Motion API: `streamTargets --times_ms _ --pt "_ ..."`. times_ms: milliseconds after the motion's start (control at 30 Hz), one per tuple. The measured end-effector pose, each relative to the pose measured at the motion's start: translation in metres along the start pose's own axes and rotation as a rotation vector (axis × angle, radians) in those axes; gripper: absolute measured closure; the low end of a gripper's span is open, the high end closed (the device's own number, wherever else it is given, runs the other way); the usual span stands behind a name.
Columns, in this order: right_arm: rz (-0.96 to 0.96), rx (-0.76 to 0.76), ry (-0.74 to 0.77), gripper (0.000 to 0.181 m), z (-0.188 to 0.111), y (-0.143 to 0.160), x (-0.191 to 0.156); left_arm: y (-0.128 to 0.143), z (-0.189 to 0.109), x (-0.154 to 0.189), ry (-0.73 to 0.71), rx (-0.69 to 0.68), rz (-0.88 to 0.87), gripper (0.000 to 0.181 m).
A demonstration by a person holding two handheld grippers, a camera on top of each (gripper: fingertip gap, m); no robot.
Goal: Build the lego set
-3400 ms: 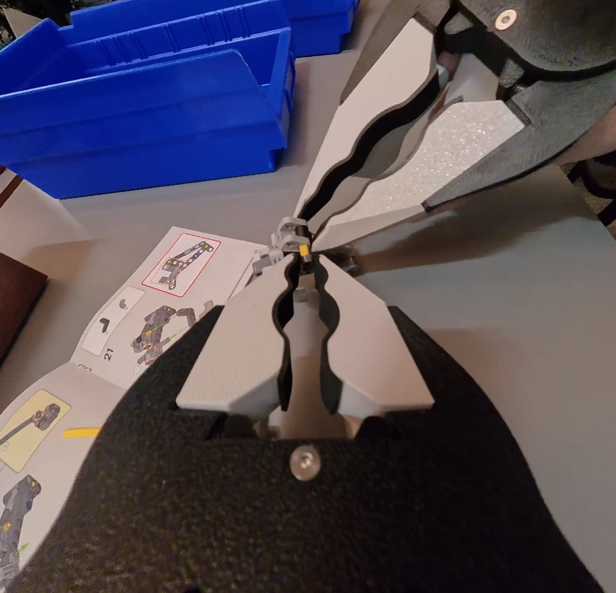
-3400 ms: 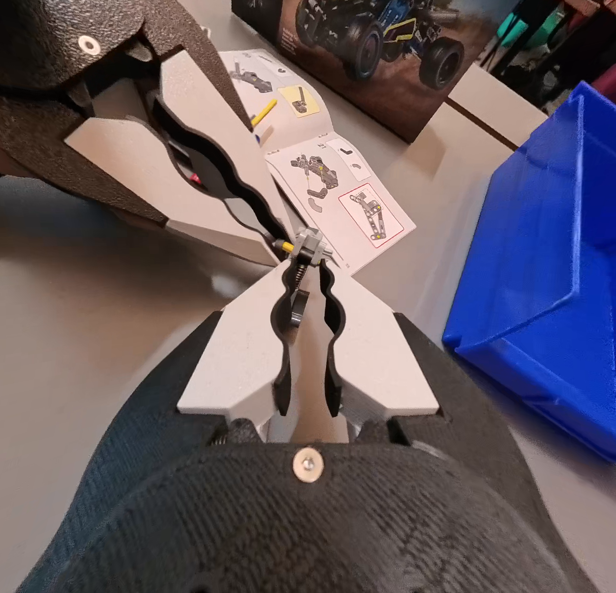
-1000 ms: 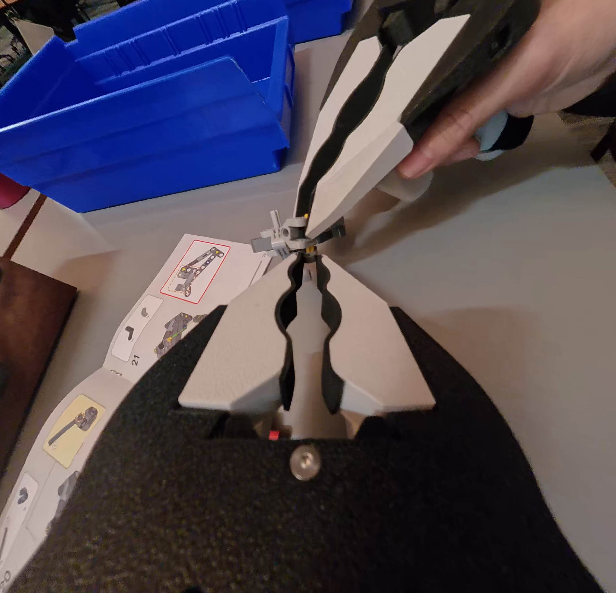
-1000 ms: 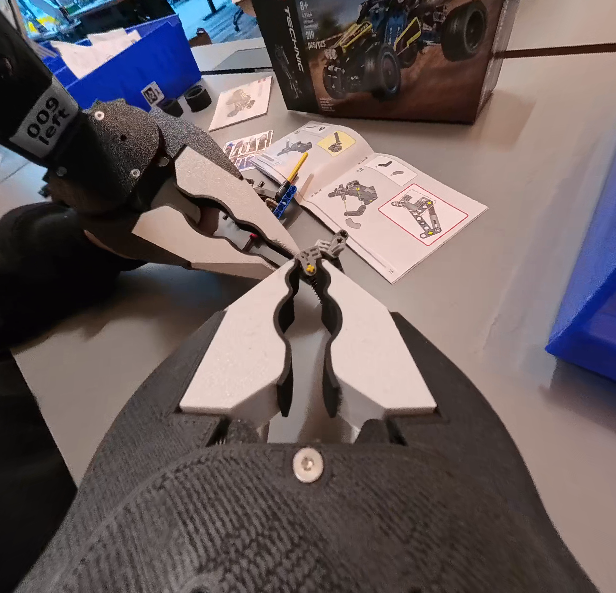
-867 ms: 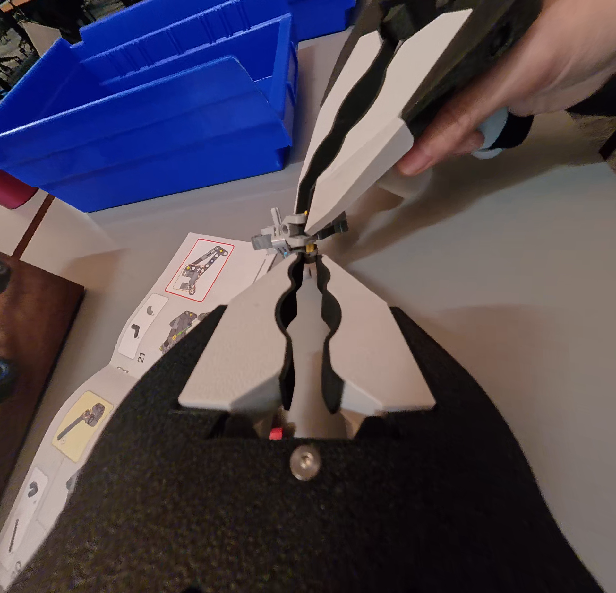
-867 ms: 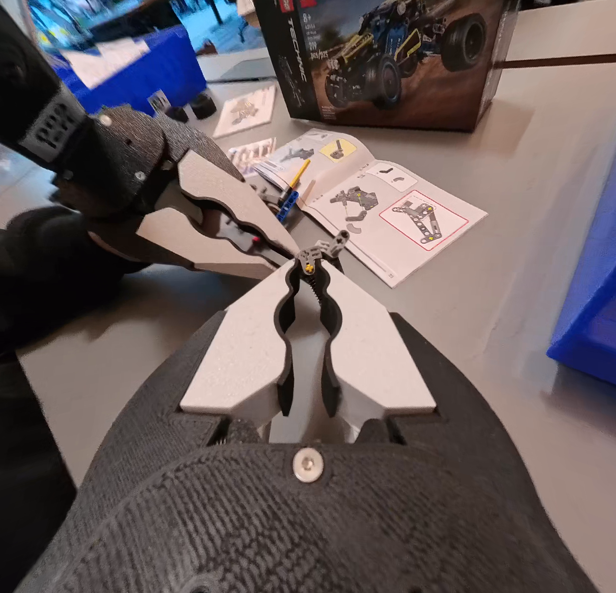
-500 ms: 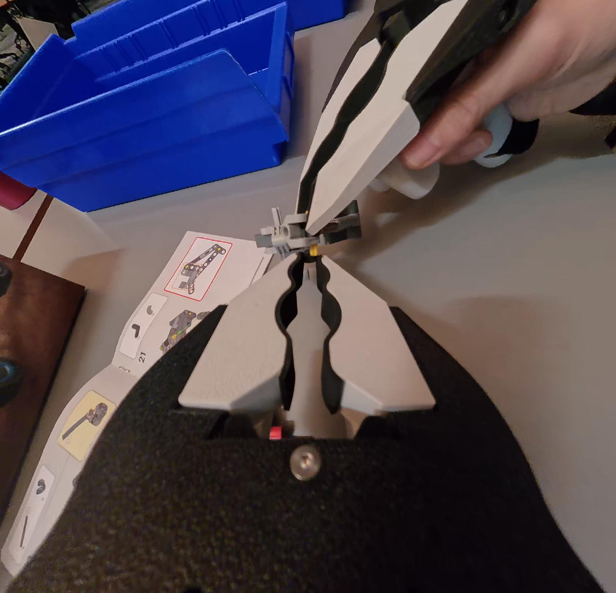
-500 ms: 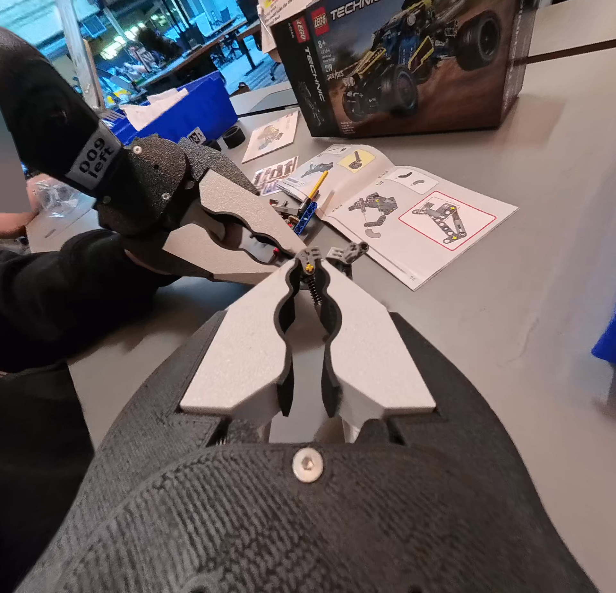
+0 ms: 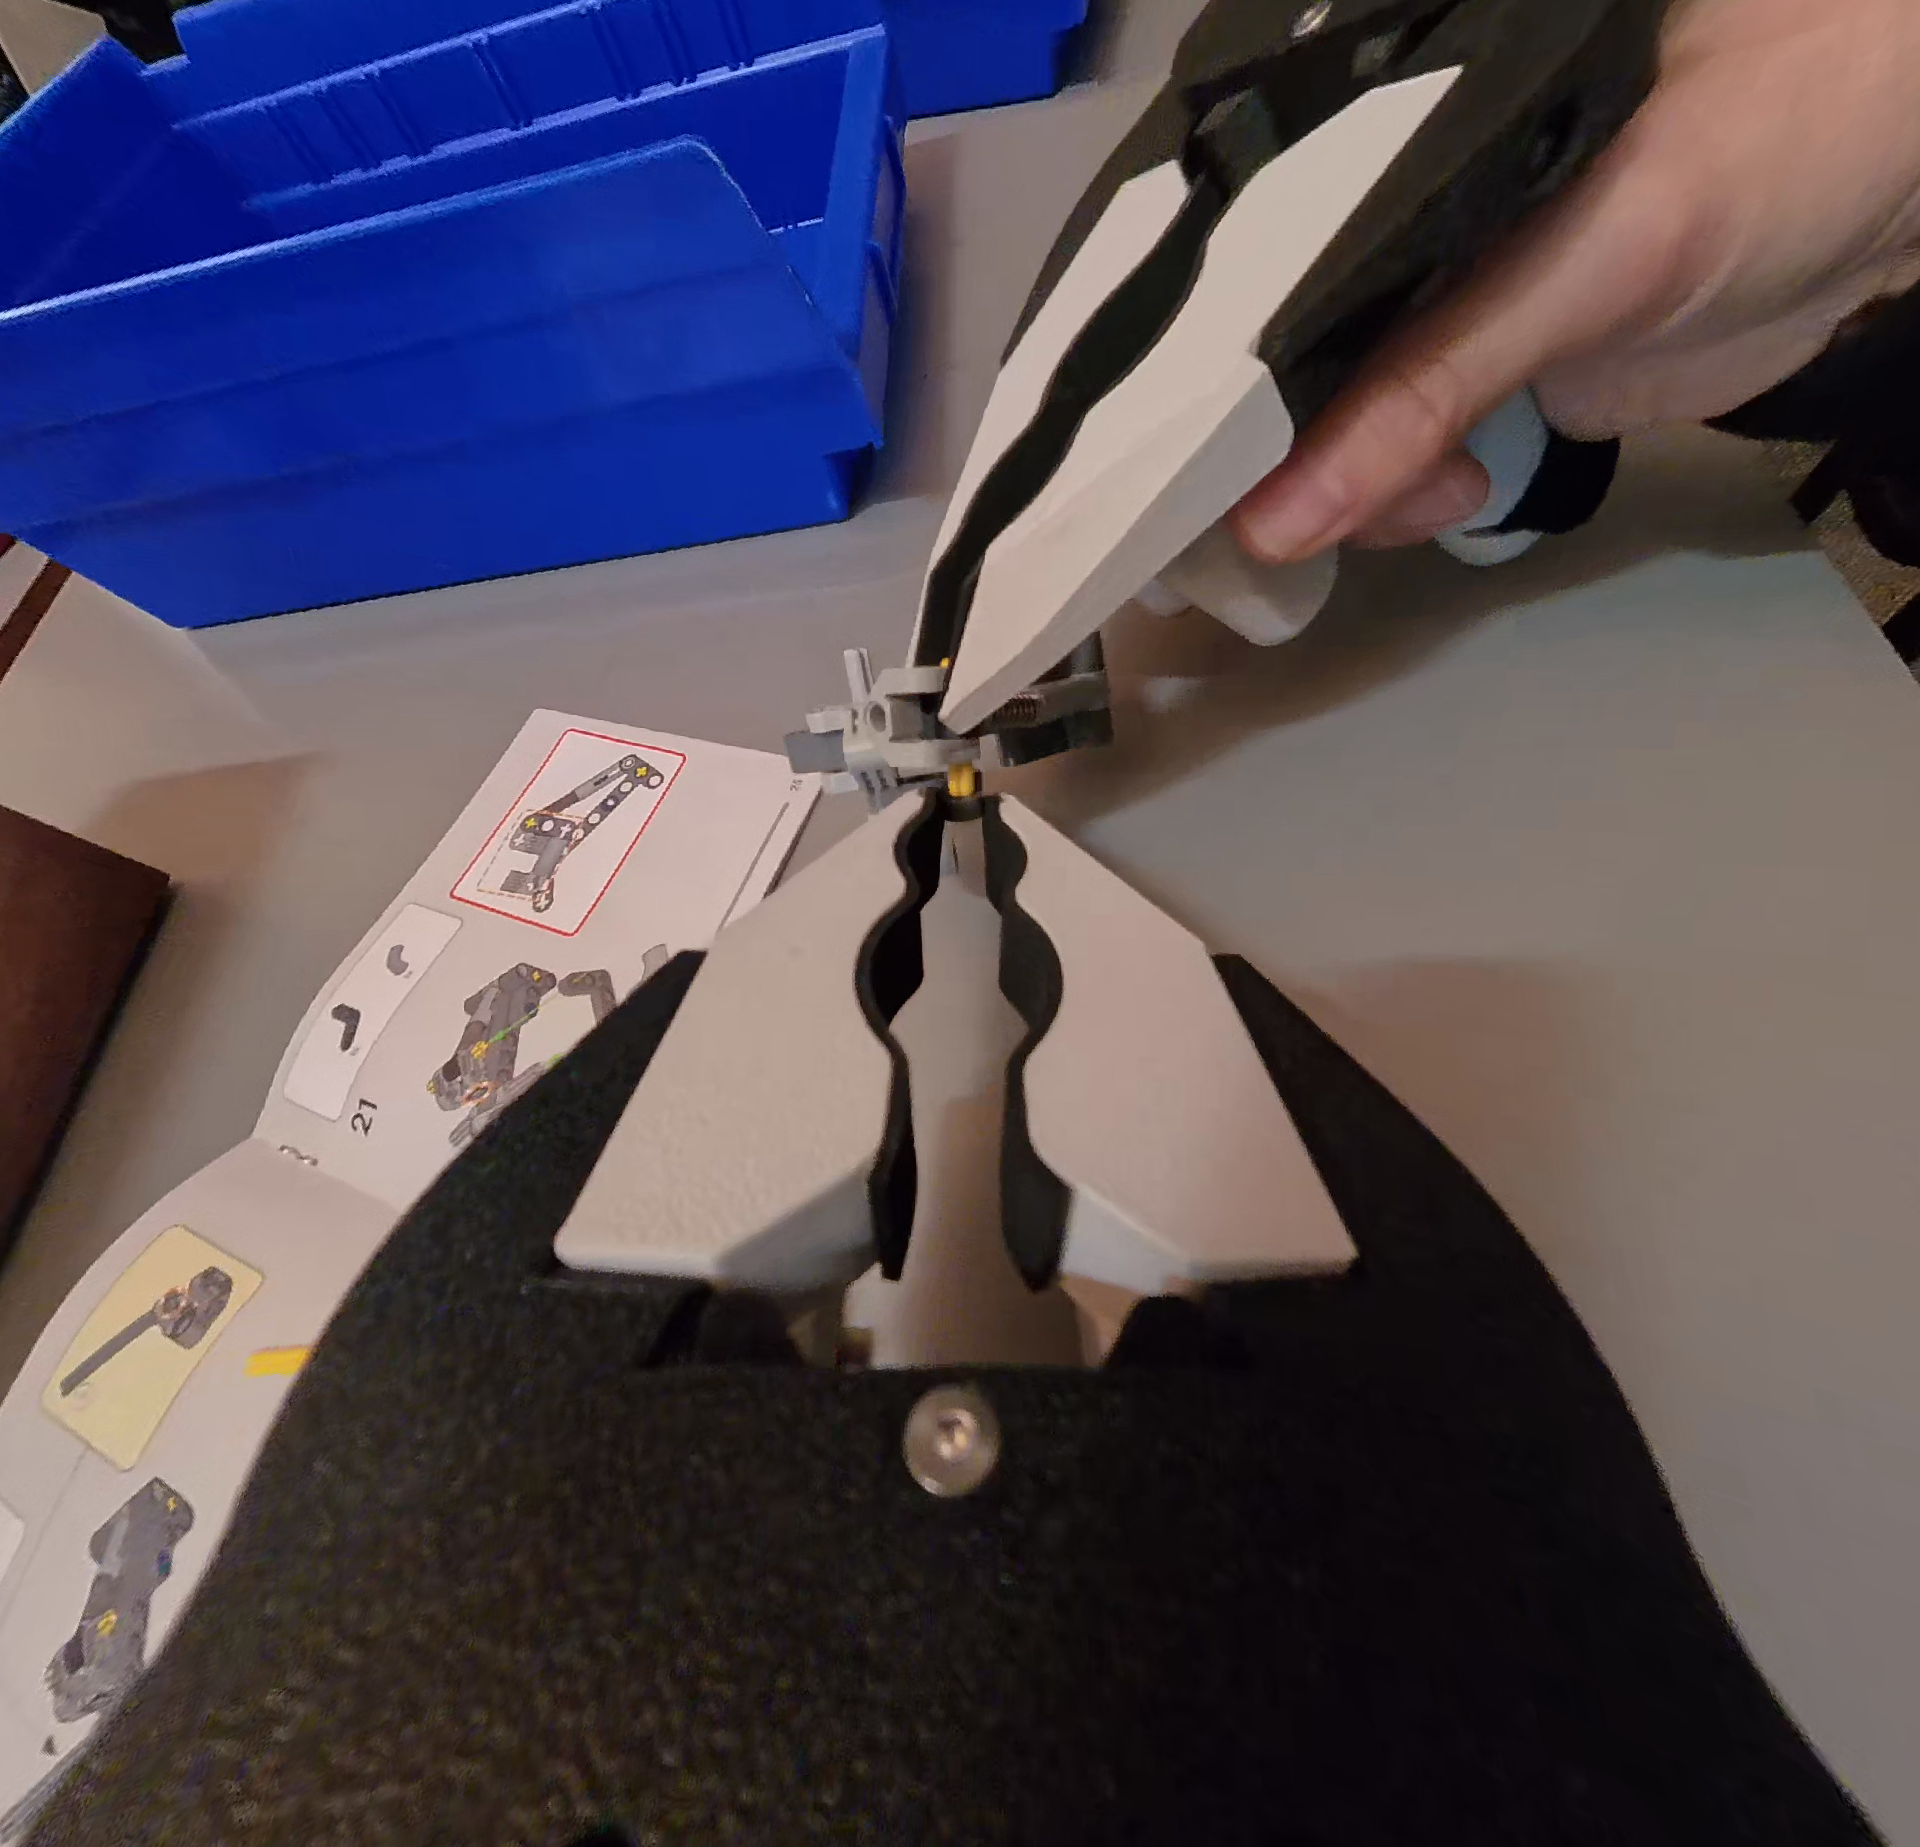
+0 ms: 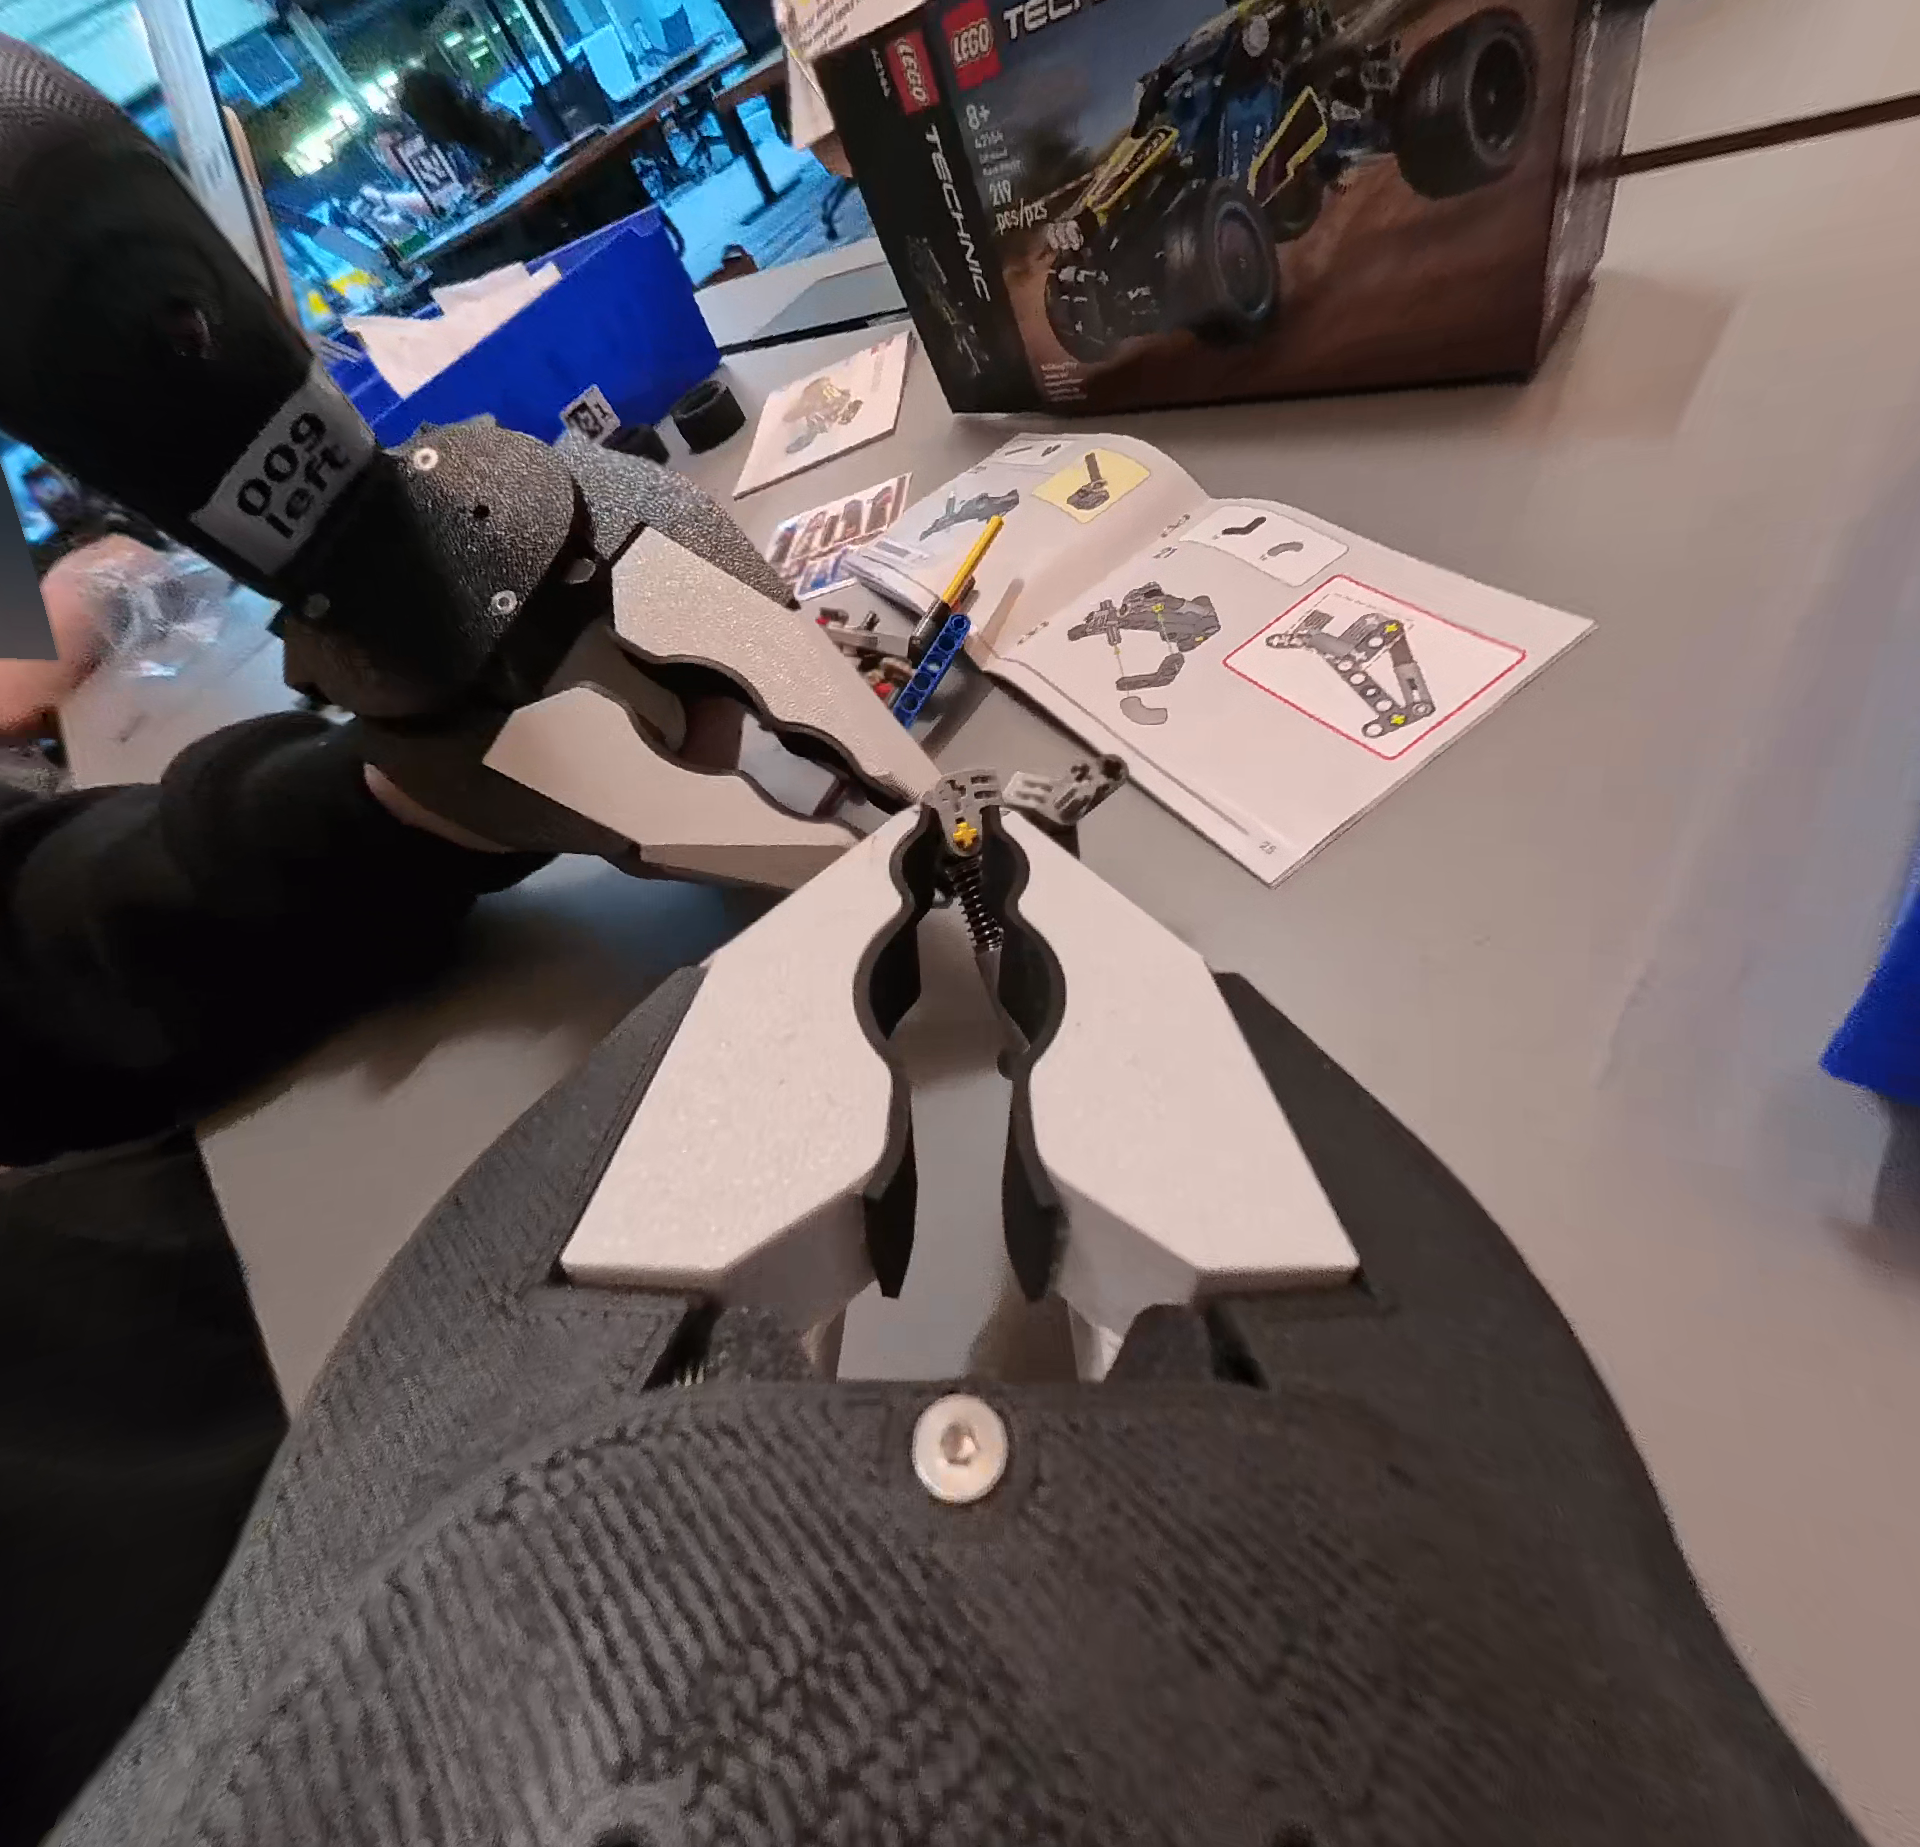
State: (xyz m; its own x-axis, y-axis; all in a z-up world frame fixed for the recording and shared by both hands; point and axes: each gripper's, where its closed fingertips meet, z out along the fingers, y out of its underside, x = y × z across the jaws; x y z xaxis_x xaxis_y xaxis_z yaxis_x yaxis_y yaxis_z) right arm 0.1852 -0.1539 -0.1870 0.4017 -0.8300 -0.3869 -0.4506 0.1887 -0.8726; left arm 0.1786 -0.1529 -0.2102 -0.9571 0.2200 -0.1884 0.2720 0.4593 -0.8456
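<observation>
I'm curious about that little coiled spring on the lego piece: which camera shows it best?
The right wrist view: the spring lies in plain sight between the right gripper's jaws. In the left wrist view, only a short stretch shows behind that gripper's tip.

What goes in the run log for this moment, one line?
stage: mid-assembly | left gripper: shut on lego sub-assembly | right gripper: shut on lego sub-assembly, spring between jaws | position: above table, beside instruction booklet

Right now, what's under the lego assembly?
The lego assembly hangs above the table, pinched by both grippers, left and right. Beside it lies the manual. The spot directly underneath is hidden by the fingers.
</observation>
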Motion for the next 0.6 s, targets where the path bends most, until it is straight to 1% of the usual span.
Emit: streamTargets --times_ms 133,333,600 --pt "0.051 0.013 -0.021 0.175 0.0005 0.0014 -0.0027 0.0012 -0.0031 0.0027 0.026 -0.029 0.002 0.177" --pt "0.106 0.018 -0.067 0.174 0.0034 0.0033 -0.0062 0.0038 -0.0081 0.0073 0.107 -0.067 -0.116 0.177" --pt "0.156 0.014 -0.112 0.174 0.0036 0.0039 -0.0063 0.0038 -0.0094 0.008 0.117 -0.091 -0.179 0.177"
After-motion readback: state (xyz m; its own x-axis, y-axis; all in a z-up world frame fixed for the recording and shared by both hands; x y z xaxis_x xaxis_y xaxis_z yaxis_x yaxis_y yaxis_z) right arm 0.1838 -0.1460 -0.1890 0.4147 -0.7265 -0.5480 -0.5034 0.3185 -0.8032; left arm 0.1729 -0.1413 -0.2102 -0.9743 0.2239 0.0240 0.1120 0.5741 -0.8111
